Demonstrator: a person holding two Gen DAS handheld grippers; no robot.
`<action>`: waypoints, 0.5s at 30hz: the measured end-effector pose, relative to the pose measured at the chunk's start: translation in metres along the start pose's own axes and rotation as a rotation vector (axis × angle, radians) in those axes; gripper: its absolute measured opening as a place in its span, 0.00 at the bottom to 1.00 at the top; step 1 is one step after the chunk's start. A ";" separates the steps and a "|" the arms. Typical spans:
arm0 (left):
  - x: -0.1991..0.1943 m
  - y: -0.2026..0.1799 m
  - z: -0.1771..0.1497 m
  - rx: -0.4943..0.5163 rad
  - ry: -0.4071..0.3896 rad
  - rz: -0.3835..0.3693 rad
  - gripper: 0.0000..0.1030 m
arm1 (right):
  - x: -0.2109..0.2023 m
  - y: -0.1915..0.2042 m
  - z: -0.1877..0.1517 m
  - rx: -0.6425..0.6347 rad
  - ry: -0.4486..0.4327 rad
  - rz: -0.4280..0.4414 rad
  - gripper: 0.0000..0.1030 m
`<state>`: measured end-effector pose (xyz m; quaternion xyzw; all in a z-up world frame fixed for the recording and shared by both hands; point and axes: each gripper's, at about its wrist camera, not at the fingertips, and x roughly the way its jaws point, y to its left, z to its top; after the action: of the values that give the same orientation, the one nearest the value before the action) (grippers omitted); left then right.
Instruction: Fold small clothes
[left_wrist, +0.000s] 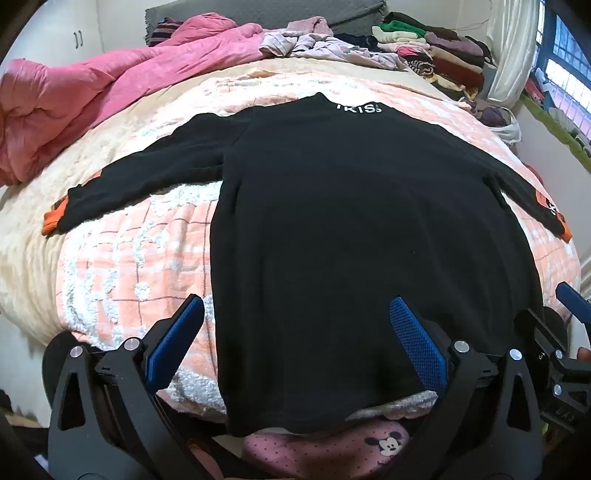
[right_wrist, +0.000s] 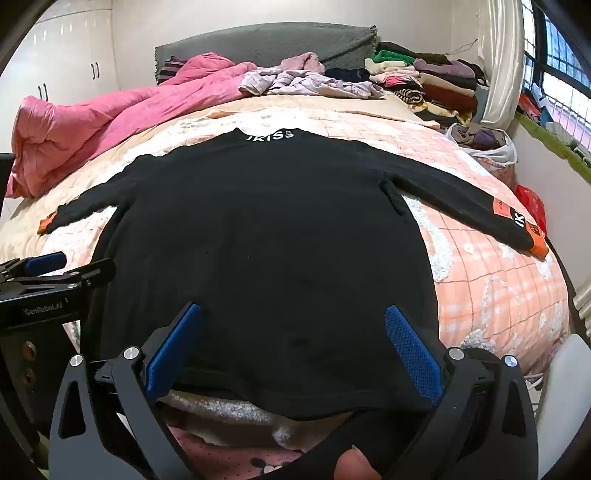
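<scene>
Sweater (left_wrist: 332, 221) lies flat on the blanket (left_wrist: 129, 258), sleeves spread. Left gripper (left_wrist: 295, 343) and right gripper (right_wrist: 291, 343) hover wide open, empty; probably best to pinch each sleeve's cuff, folding inward smoothly.

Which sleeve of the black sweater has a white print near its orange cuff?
The sleeve by the window; the other sleeve is plain black down to its cuff.

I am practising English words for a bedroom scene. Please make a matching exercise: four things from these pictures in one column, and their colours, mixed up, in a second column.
Things:
1. sweater
2. quilt
3. sleeve cuff
4. pads of the left tongs

Colours:
A. orange
B. blue
C. black
D. pink

Pairs: 1-C, 2-D, 3-A, 4-B
</scene>
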<state>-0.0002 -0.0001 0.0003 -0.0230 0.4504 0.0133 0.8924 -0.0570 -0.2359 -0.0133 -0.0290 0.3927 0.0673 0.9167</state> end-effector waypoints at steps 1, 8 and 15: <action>0.000 0.000 0.000 0.000 -0.001 -0.001 0.92 | 0.000 0.000 0.000 0.002 -0.002 0.004 0.96; -0.003 0.003 -0.001 -0.007 -0.006 0.001 0.92 | -0.004 0.007 0.002 -0.010 -0.009 0.005 0.96; -0.001 -0.001 0.001 0.003 0.001 -0.005 0.92 | -0.006 0.009 0.000 -0.019 -0.020 0.002 0.96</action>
<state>0.0003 -0.0012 0.0020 -0.0226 0.4506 0.0105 0.8924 -0.0624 -0.2276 -0.0092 -0.0366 0.3828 0.0720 0.9203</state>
